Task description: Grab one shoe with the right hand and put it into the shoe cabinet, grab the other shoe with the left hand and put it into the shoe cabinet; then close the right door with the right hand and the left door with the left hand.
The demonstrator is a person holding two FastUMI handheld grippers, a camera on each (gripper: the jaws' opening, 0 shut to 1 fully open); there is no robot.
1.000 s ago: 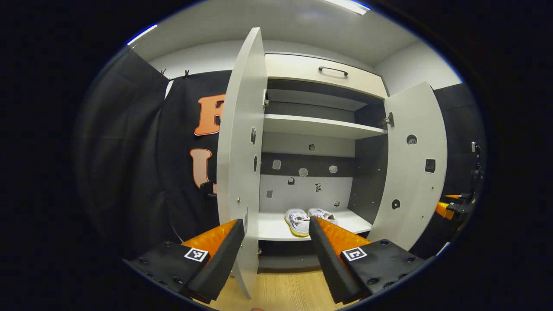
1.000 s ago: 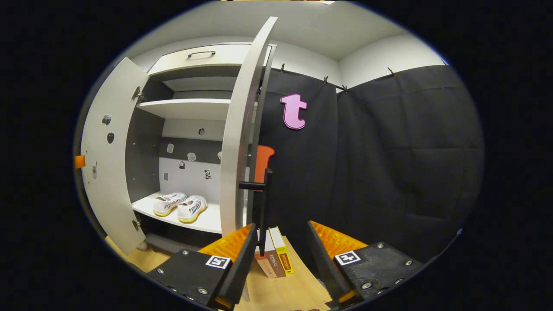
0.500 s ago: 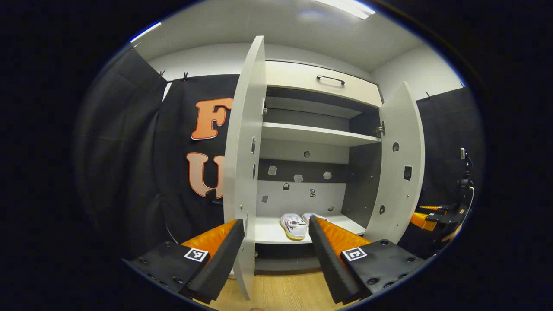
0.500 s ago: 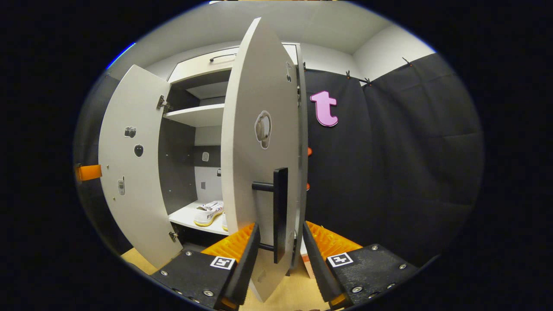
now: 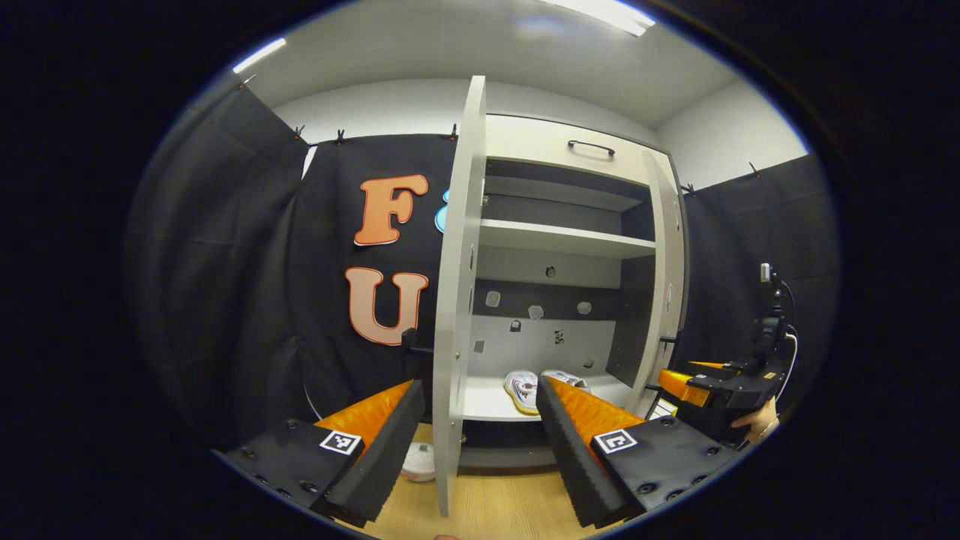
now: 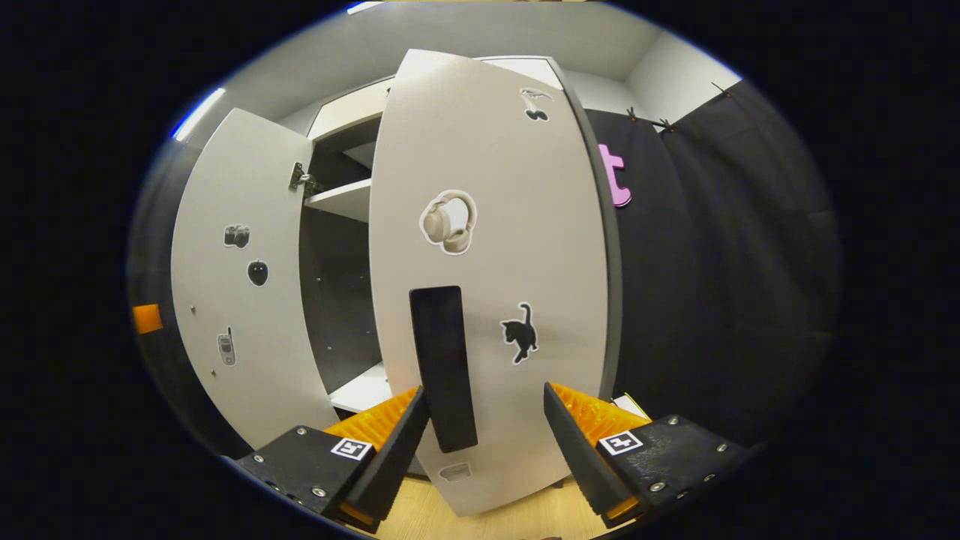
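While the shoe cabinet (image 5: 570, 142) holds both shoes (image 5: 536, 384), its right door (image 6: 487, 262) stands directly ahead of the open, empty right tongs (image 6: 484, 427); the edge-on left door (image 5: 456, 300) rises between the open, empty left tongs (image 5: 476, 420).

The shoe cabinet (image 5: 570, 142) has two doors: the left door (image 5: 454, 300) and the right door (image 6: 487, 262). Two white shoes (image 5: 536, 384) sit side by side on the cabinet's bottom shelf. Three stickers mark the right door's outer face, and three the left door's inner face. One black handle (image 6: 444, 367) is on the right door.
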